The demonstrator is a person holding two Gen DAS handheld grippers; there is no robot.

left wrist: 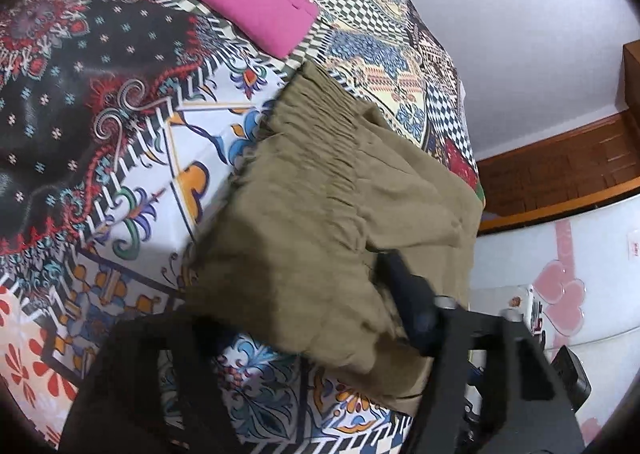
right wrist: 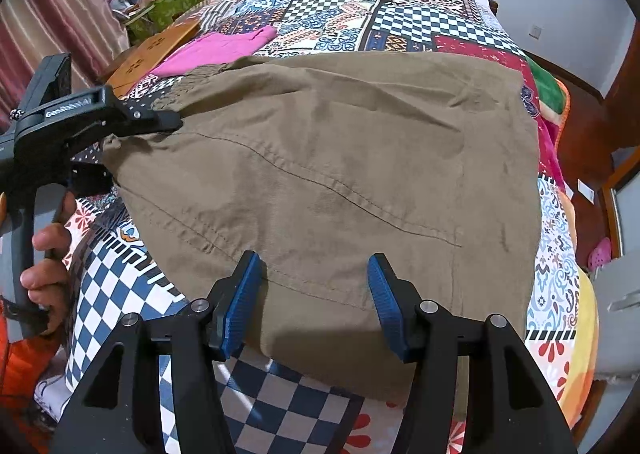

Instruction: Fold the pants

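Because the khaki pants (right wrist: 328,174) are soft, light woven cloth, they will likely drape and crease; hems and the gathered waistband (left wrist: 320,158) look like the best holds. They lie on the patterned bedspread (right wrist: 400,22), wrinkled and seamed. The right gripper (right wrist: 316,298) straddles their near edge, half spread; whether the left gripper (right wrist: 172,122) pinches the waistband I cannot tell.

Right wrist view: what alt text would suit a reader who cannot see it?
Khaki pants lie spread on a patchwork bedspread, two blue-padded tongs apart over their near edge. At left, a hand holds a second tool at the waistband.
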